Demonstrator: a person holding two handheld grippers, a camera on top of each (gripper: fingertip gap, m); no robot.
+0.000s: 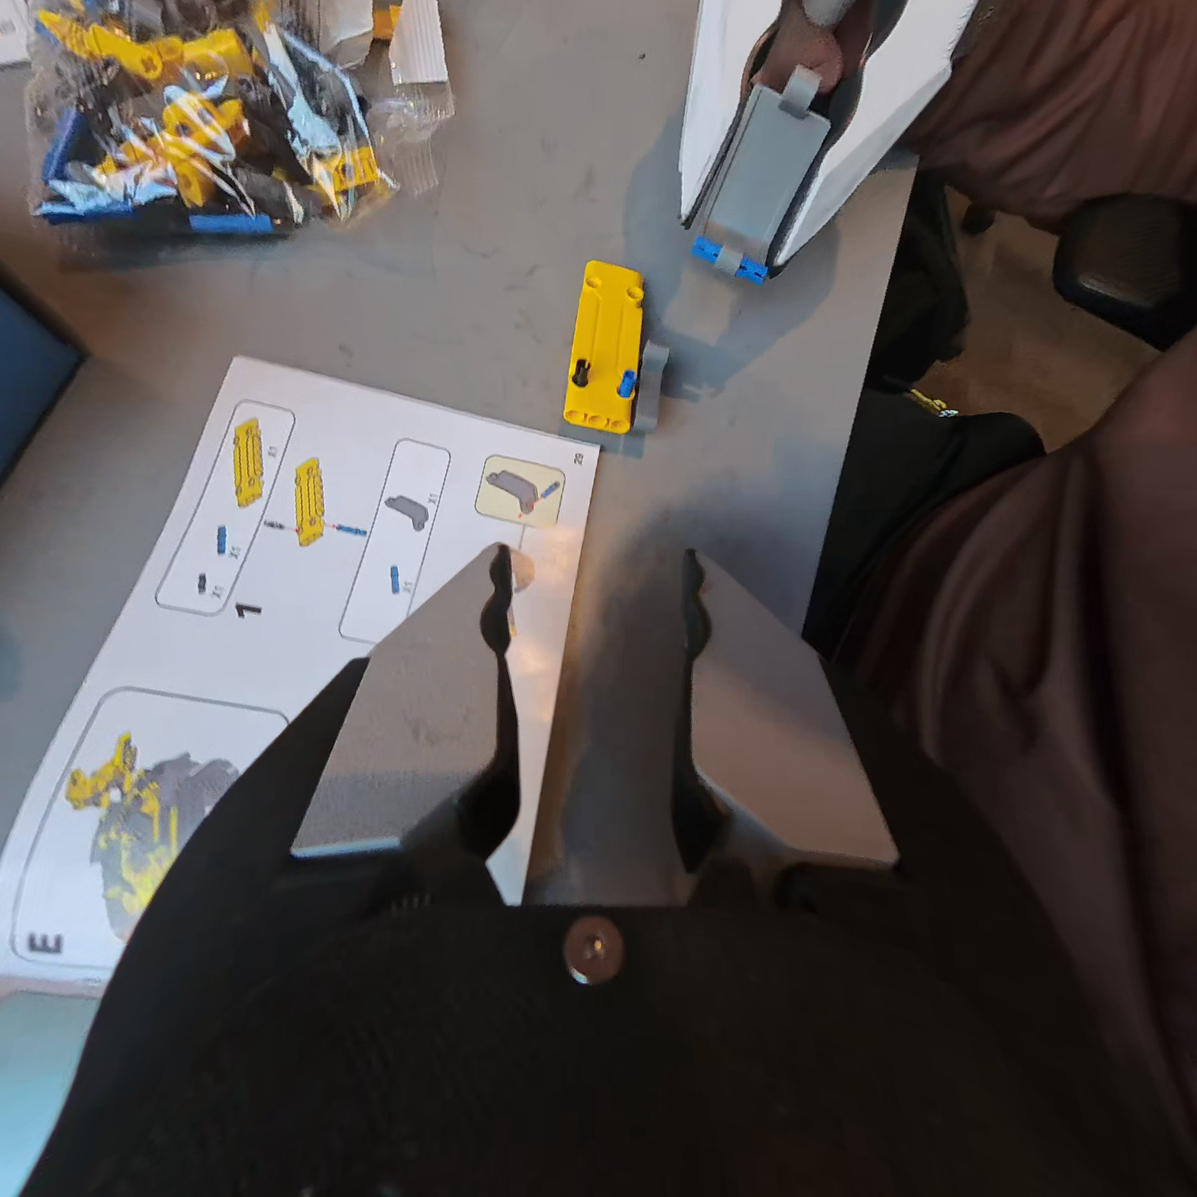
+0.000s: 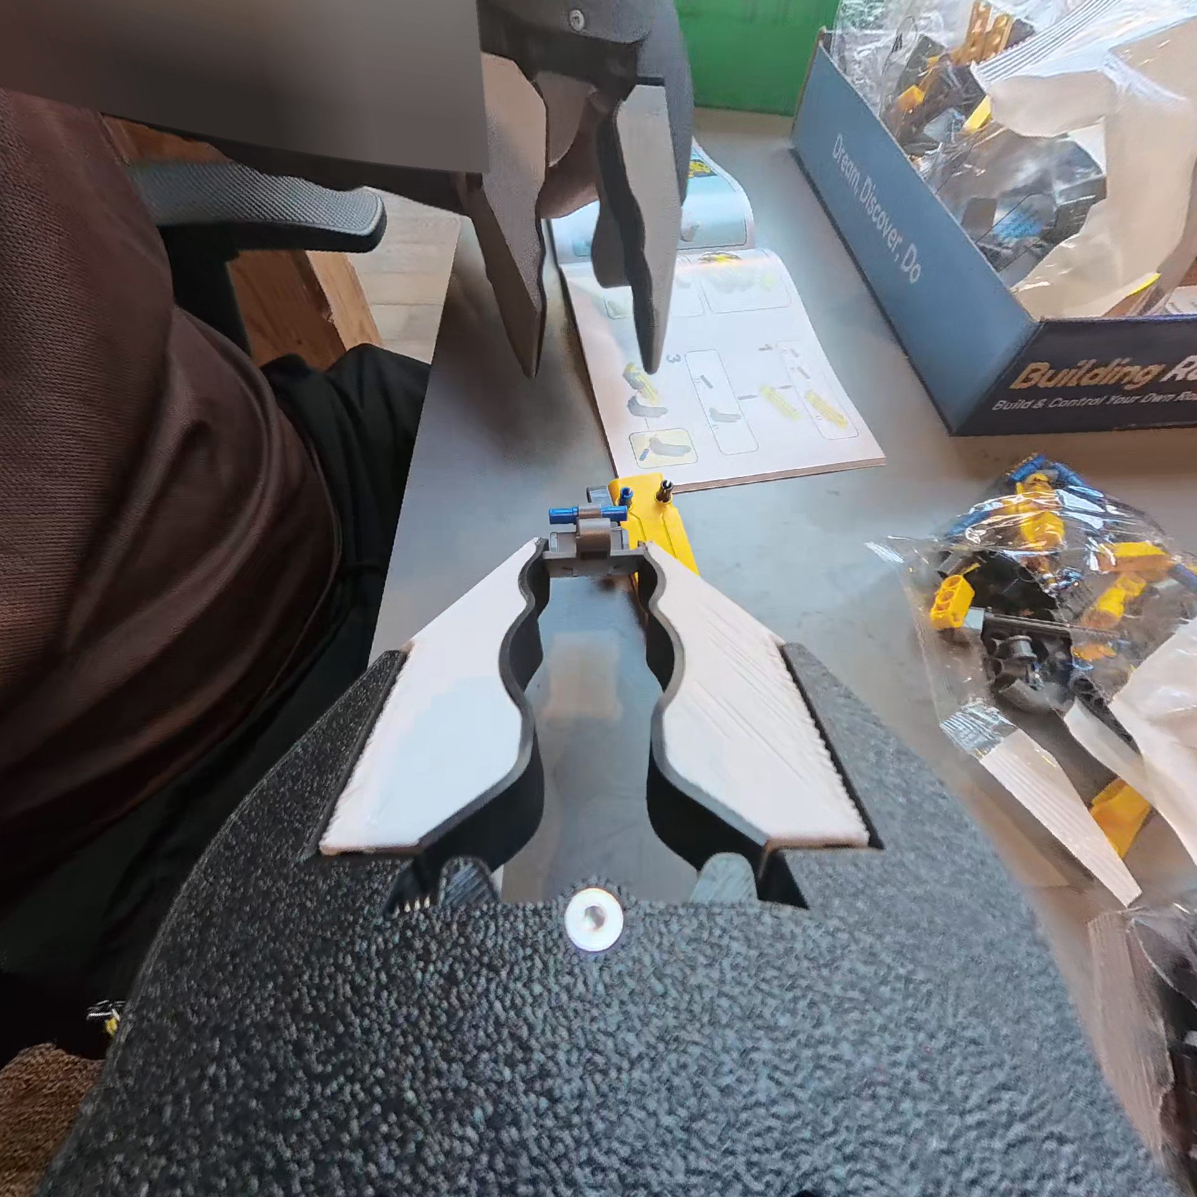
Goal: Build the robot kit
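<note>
Holding a grey piece (image 2: 586, 558) with its blue pin (image 2: 586, 515) pinched in my right gripper (image 2: 592, 550), beside the yellow beam (image 1: 602, 350); left gripper (image 1: 592, 557) hung spread and empty over the instruction booklet (image 1: 311, 518).

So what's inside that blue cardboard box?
The blue box holds clear plastic bags of yellow and black building pieces, plus a white bag. Anything beneath the bags is covered.
</note>
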